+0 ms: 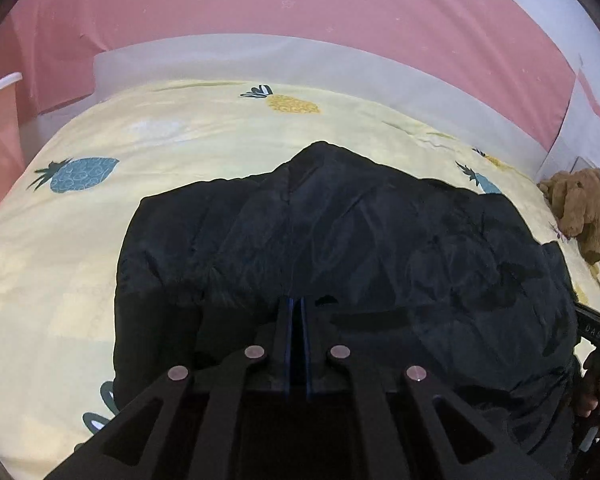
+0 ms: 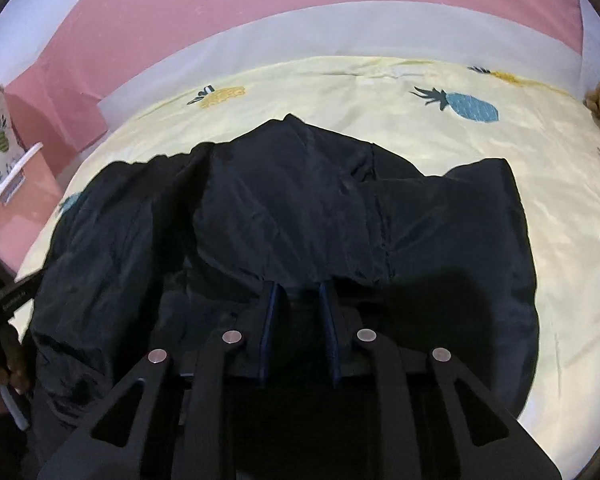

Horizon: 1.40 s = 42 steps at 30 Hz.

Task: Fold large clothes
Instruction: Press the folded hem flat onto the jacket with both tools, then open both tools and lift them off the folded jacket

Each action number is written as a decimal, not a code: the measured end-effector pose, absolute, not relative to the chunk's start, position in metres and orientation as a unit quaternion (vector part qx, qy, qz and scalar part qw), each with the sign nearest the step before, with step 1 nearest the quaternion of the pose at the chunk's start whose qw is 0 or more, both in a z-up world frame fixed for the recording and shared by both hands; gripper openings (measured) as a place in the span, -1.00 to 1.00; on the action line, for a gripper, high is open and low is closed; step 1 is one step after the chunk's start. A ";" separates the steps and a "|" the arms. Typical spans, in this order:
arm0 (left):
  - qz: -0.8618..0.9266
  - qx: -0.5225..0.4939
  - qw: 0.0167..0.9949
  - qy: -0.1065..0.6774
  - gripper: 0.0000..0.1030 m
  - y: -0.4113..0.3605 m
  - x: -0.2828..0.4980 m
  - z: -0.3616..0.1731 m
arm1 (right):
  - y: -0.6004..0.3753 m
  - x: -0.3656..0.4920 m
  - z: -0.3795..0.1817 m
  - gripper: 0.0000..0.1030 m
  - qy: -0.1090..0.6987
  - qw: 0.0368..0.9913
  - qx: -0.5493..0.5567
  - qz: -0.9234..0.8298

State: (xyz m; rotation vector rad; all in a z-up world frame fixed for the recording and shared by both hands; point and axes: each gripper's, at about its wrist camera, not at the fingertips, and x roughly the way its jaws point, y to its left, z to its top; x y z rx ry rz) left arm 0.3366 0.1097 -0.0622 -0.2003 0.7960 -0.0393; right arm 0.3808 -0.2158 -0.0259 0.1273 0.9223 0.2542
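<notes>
The large black quilted nylon jacket [image 1: 340, 232] lies spread on the yellow pineapple-print bedsheet [image 1: 180, 132]. The left gripper [image 1: 298, 308] is pinched tight on the near hem. The right gripper [image 2: 300, 292] stands narrow, with hem cloth draped over its tips; whether it presses I cannot tell. Judged step: lifting the near edge. Next, both hands should carry it away evenly.

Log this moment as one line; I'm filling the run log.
stage: folding | black jacket on pineapple bedsheet | left claw shut on jacket hem | right claw around fabric, grip unclear
</notes>
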 end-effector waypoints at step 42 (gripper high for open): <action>-0.066 -0.058 0.928 0.361 -0.74 0.030 0.132 -0.012 | -0.212 0.152 0.024 -0.11 0.387 0.902 0.018 0.192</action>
